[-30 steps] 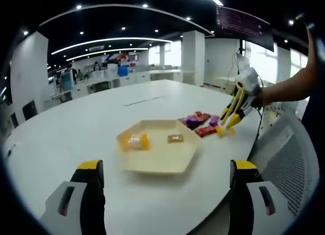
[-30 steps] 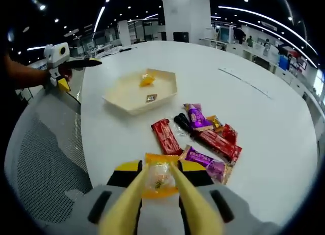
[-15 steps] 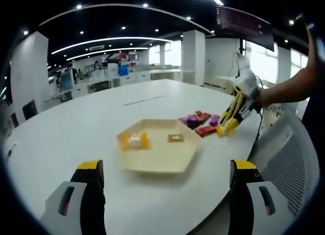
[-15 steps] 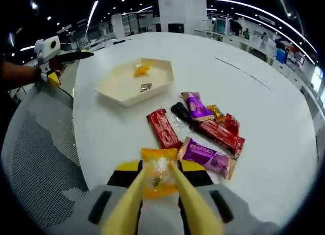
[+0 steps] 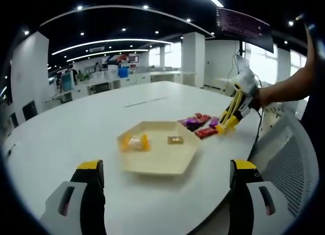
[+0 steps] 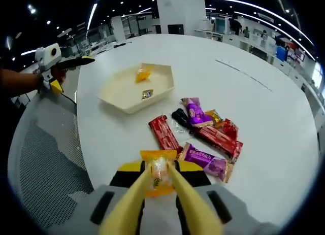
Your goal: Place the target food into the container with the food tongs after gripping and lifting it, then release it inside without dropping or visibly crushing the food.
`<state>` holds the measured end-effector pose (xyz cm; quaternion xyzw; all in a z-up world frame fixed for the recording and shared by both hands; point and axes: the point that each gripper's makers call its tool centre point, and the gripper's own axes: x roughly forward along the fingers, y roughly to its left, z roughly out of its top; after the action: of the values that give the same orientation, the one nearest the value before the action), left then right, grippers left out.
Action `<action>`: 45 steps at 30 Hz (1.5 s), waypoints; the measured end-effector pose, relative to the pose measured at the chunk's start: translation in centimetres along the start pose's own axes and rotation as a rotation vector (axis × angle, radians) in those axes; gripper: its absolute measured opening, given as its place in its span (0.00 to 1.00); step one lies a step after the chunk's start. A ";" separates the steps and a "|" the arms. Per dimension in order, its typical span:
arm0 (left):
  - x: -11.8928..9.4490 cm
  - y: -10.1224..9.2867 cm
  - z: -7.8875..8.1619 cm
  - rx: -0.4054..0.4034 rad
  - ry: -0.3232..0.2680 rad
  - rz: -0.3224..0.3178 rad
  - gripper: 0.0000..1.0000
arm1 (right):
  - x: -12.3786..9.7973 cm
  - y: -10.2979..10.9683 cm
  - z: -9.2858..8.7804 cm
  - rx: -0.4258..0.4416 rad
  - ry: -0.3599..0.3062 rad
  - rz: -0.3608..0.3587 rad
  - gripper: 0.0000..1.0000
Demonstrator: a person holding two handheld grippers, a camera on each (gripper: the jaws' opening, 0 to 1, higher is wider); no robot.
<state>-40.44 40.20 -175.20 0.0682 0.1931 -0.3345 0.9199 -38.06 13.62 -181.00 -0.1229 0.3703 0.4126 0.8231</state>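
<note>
The right gripper (image 6: 158, 175) pinches a clear-centred, orange-edged wrapped candy (image 6: 158, 169), uncrushed, above the white table (image 6: 264, 118), well short of the cream hexagonal tray (image 6: 133, 88). The left gripper (image 5: 167, 180) has its jaws spread wide, holding nothing.

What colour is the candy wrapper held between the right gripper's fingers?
Orange, clearest in the right gripper view.

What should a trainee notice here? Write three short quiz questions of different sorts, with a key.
1. True or false: the right claw is shut on an orange-wrapped candy.
2. How many items lie in the hexagonal tray?
3. The left claw is: A open and empty, B shut on a candy, C shut and empty.
Key: 1 true; 2 two; 3 A.
</note>
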 end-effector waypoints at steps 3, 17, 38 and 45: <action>0.0 -0.1 -0.1 0.002 0.005 -0.004 0.99 | -0.8 -0.4 1.0 -0.017 -0.011 -0.001 0.23; 0.0 0.0 0.0 0.010 -0.001 -0.002 0.99 | -3.1 -2.2 4.5 -0.036 -0.050 -0.019 0.23; 0.0 -0.1 0.0 0.019 0.002 -0.006 0.99 | -0.8 -0.5 14.2 -0.179 -0.085 0.039 0.22; 0.0 -0.1 0.0 0.023 0.004 -0.003 0.99 | 1.9 2.7 17.9 -0.277 -0.071 0.099 0.22</action>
<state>-40.46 40.13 -175.20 0.0790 0.1912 -0.3378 0.9182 -30.35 25.49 -169.62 -0.2021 0.2860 0.5041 0.7894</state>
